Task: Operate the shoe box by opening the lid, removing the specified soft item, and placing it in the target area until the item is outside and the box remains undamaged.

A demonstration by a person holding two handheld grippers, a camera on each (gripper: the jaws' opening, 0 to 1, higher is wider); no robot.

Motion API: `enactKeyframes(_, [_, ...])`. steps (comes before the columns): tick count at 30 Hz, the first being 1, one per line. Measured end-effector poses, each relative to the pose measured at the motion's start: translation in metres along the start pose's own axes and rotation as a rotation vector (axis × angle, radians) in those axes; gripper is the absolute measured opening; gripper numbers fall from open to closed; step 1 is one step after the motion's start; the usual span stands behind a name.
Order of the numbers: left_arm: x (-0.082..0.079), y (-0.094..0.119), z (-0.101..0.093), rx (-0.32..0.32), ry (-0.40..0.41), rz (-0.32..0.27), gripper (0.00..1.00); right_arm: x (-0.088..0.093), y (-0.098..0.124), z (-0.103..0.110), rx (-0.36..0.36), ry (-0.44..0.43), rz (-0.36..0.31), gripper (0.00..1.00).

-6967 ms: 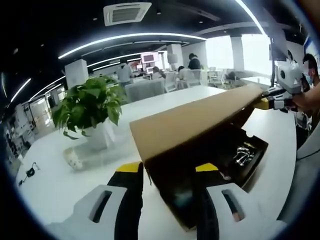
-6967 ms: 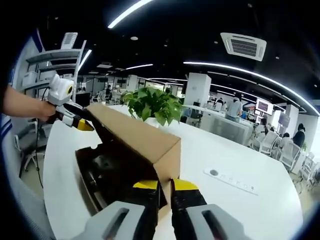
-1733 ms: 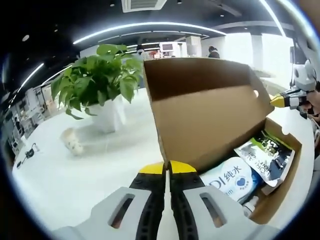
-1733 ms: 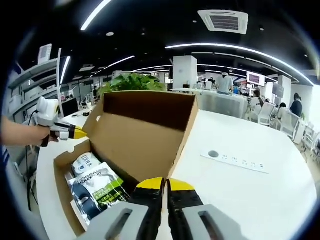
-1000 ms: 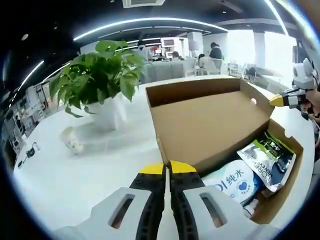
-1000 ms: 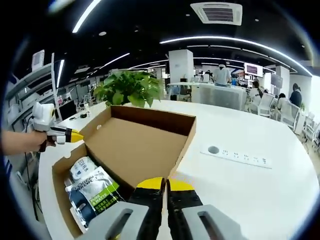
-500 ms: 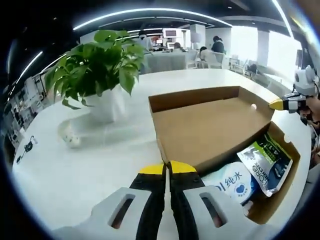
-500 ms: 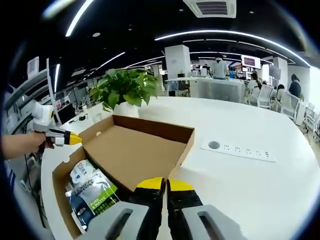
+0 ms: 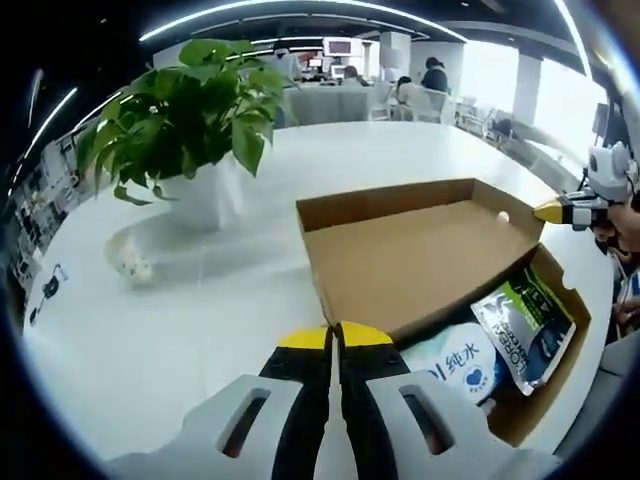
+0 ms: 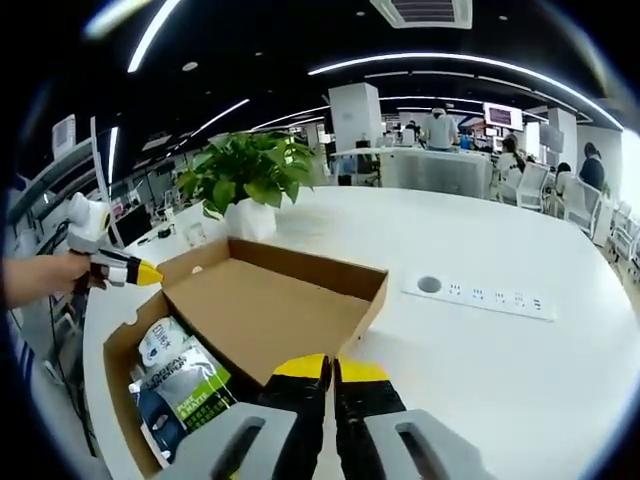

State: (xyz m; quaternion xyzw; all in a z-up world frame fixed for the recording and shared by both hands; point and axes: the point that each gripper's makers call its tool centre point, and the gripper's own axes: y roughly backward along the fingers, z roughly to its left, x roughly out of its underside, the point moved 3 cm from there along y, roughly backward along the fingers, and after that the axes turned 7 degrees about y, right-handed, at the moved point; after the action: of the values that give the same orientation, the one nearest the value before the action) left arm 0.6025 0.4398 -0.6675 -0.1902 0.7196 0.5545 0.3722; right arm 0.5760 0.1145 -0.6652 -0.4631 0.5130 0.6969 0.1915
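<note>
The brown shoe box (image 9: 560,300) stands on the white table with its lid (image 9: 420,255) folded back, almost flat. Inside lie a white soft pack with a blue heart (image 9: 462,362) and a green-and-black pouch (image 9: 525,325). My left gripper (image 9: 335,335) is shut at the lid's near corner, seemingly pinching the cardboard. The right gripper (image 9: 560,210) touches the opposite corner. In the right gripper view my right gripper (image 10: 330,368) is shut at the lid's (image 10: 280,310) edge. The left gripper (image 10: 140,272) sits at the far corner, and both packs (image 10: 185,385) show in the box (image 10: 115,365).
A potted plant (image 9: 190,120) in a white pot stands behind the box, with a small pale object (image 9: 130,265) beside it. A white power strip (image 10: 480,295) lies on the table (image 10: 520,390) right of the lid. Desks and people fill the background.
The lid went from nearly closed, through upright, to almost flat, uncovering the packs. My left jaws, open around the box corner 7 s ago, are now shut.
</note>
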Motion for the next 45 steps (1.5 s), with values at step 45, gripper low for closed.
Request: enactKeyframes(45, [0.0026, 0.0002, -0.0025, 0.032, -0.011, 0.118, 0.05, -0.0012, -0.0026, 0.0016, -0.007, 0.161, 0.023, 0.01])
